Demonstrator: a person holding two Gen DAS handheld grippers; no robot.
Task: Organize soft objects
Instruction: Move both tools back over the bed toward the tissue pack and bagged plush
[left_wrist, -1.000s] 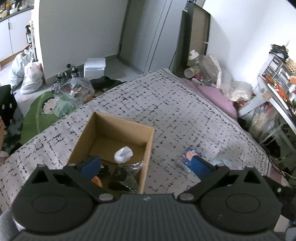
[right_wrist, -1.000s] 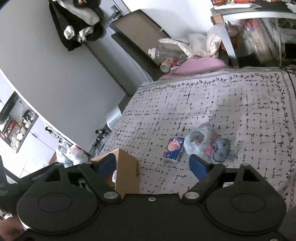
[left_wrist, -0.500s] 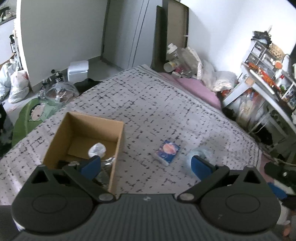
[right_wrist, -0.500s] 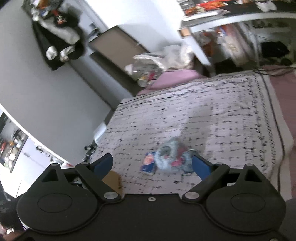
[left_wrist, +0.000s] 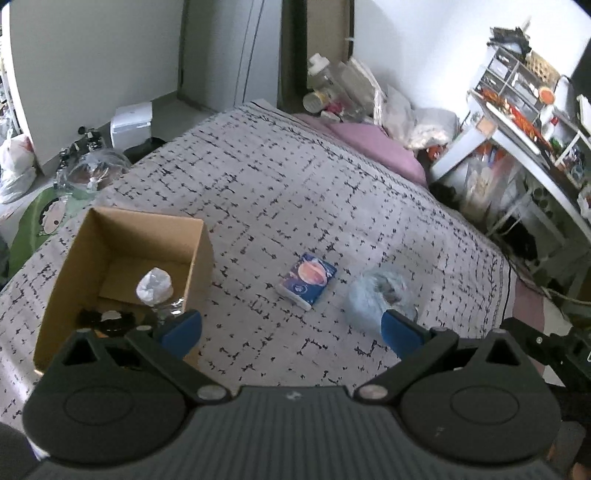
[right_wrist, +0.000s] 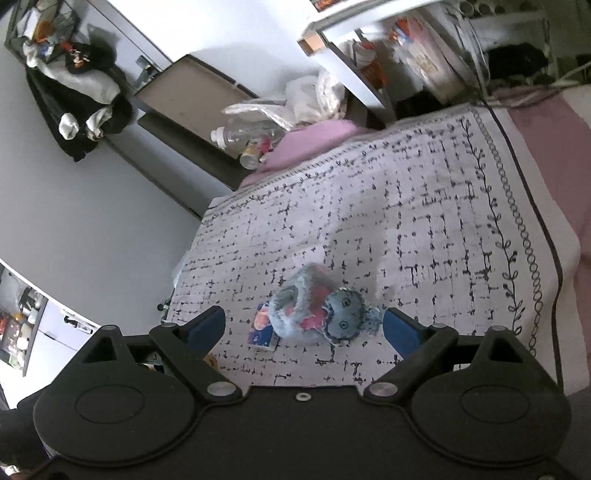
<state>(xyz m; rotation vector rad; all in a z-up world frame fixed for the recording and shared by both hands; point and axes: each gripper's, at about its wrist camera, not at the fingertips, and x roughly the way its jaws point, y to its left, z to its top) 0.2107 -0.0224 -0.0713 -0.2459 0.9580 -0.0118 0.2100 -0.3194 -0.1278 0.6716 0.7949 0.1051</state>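
Patterned bedspread (left_wrist: 295, 192) fills both views, both tongs spread apart and empty.
No writing is legible on the blue packet (left_wrist: 307, 280); the plush (right_wrist: 321, 314) sits low centre between the right gripper (right_wrist: 304, 326) fingers, untouched; only the left gripper (left_wrist: 291, 328) view shows the box (left_wrist: 201, 266).

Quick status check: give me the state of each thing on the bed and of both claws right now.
Cardboard box: open-topped, upright on the bed, already holding a few items.
Blue plush toy: lying loose on the bedspread, ungripped.
Small blue packet: flat on the bed, between box and plush.
Left claw: open, empty.
Right claw: open, empty, lined up on the plush.
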